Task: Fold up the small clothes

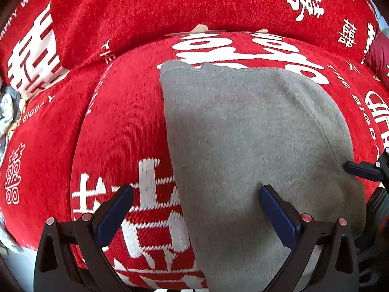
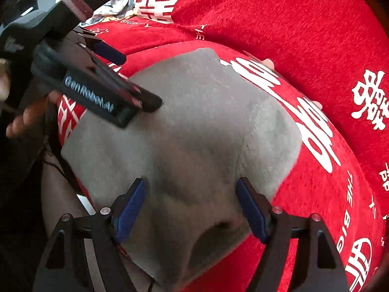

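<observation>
Red cushion cover [image 1: 116,121] w/ white lettering: grey garment [image 1: 243,133] laid flat on top. Left gripper [image 1: 197,209] fingers spread, straddling garment's left edge. Right gripper [image 2: 192,206] fingers spread over cloth, nothing pinched.

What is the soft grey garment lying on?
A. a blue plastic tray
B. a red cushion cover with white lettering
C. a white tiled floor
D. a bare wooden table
B: the soft grey garment lies spread on a red cushion cover with white lettering, seen in both wrist views.
</observation>
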Available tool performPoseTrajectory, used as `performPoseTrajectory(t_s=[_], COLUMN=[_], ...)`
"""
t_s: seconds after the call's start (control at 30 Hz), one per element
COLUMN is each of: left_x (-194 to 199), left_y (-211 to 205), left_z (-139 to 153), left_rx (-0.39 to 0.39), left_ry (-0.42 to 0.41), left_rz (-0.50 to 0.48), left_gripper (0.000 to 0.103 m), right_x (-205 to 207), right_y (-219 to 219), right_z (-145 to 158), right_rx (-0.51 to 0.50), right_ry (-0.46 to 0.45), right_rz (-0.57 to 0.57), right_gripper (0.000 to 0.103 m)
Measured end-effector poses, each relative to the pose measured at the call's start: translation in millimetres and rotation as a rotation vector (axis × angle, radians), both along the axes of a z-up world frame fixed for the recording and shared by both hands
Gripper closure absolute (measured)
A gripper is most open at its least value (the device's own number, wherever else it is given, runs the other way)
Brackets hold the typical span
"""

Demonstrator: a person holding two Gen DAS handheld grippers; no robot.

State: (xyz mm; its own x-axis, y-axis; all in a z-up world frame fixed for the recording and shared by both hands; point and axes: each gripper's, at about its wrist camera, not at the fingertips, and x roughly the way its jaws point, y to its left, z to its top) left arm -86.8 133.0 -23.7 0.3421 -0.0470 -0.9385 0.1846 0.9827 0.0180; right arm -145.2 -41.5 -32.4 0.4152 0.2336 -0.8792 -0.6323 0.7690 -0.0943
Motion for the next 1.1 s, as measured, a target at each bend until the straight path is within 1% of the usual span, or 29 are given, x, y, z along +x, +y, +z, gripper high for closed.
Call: performPoseTrajectory(t_s=[0.1, 0.2, 0.33, 0.4, 0.57, 0.63, 0.7, 0.77, 0.83, 0.93, 1.03, 1.1], left_x=[-7.4, -16.7, -20.6, -21.1, -26.8, -30.0, -32.6, -35.4, -38.8, -41.1, -41.3, -40.7], left_y=[0.0, -2.2, -2.7, -3.4, -8.3, -9.5, -10.3, -13.1, -16.8, -21.4, -24.6, -25.5], left_z=[5.7, 14.9, 17.2, 14.9, 7.7, 5.7, 6.3, 7.3, 8.7, 8.7, 7.5, 6.7], left_rx=[0.015, 0.027, 0.021, 0.016, 0.012, 0.012, 0.006, 0.006, 0.004, -0.014, -0.021, -0.017], left_ry=[-0.012, -0.038, -0.04, -0.03, -0.005, 0.003, 0.007, 0.012, 0.012, 0.024, 0.031, 0.033], left_rz=[0.0, -0.022, -0.021, -0.016, -0.023, -0.021, -0.023, -0.032, -0.04, -0.046, -0.047, -0.043], left_gripper=[0.0, 0.0, 0.0, 0.0, 0.0, 0.0, 0.0, 0.0, 0.0, 0.0, 0.0, 0.0], right_x=[-6.7, -15.1, -19.8, -17.5, -12.9, -14.7, -17.2, -18.8, -19.7, -20.7, -19.1, -16.6], right_y=[-7.0, -9.1, -5.1, 0.0, 10.5, 8.2, 4.4, -1.9, -10.4, -20.4, -18.4, -13.9], right_z=[0.5, 5.9, 23.4, 24.7, 8.5, 1.2, -0.2, 1.4, 6.6, 18.1, 27.2, 32.0], right_rx=[-0.03, -0.065, 0.004, 0.026, 0.008, -0.022, -0.05, -0.07, -0.062, -0.027, -0.049, -0.033], right_ry=[0.006, 0.008, -0.04, -0.049, -0.011, 0.019, 0.022, 0.044, 0.065, 0.06, 0.025, 0.014], right_rz=[0.0, 0.002, 0.007, -0.002, -0.02, -0.03, -0.038, -0.058, -0.092, -0.131, -0.14, -0.14], right_gripper=[0.024, 0.024, 0.024, 0.023, 0.023, 0.024, 0.024, 0.023, 0.023, 0.023, 0.023, 0.023])
